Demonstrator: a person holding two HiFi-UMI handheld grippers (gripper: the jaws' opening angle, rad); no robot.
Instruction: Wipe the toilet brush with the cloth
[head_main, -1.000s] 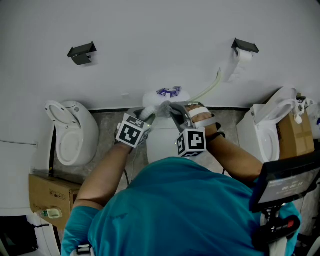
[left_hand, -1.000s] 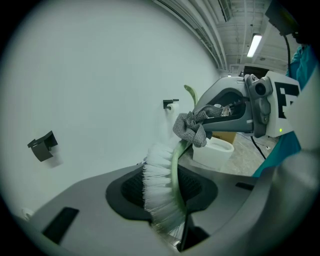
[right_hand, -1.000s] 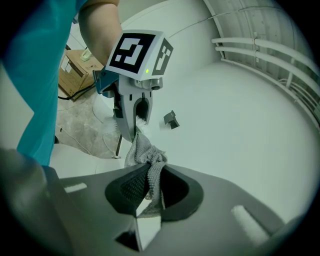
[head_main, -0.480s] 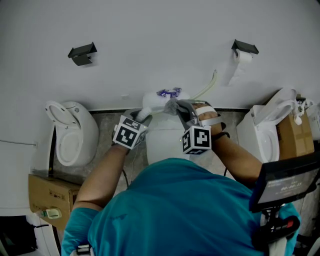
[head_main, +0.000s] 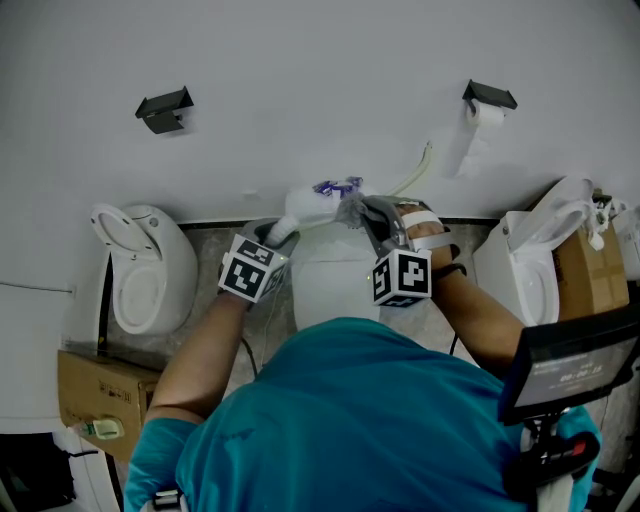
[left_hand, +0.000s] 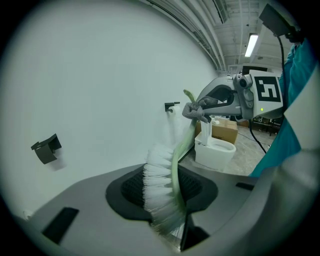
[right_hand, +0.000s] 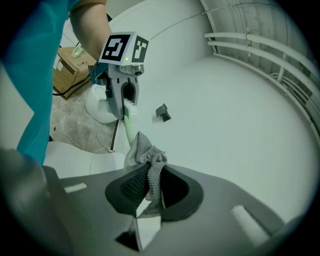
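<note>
I have the left gripper (head_main: 275, 235) clenched on the bristle end of the white-bristled toilet brush (left_hand: 161, 185). Its pale green plastic handle (left_hand: 182, 145) runs up and away toward the upper right of the left gripper view. The right gripper (head_main: 360, 212) is grasping the grey knitted cloth (right_hand: 146, 157), whose loose folds are bunched against that handle well away from the bristles. In the head view both tools meet at upper centre, above the white ceramic toilet (head_main: 335, 285) in front of me.

I judge the wipe to be under way on the handle, not the bristles. The next move calls for a steady left hold while I draw the cloth along the shaft. The pinch must stay firm enough that the fabric remains wrapped and does not slip off the thin stem.

Counted: one brush, one cloth and two grippers. There are three toilets, the other two being at left (head_main: 150, 270) and right (head_main: 530, 270). Two dark wall brackets (head_main: 163, 105) are also in view, and the right one (head_main: 488, 93) carries a paper roll (head_main: 487, 112).
</note>
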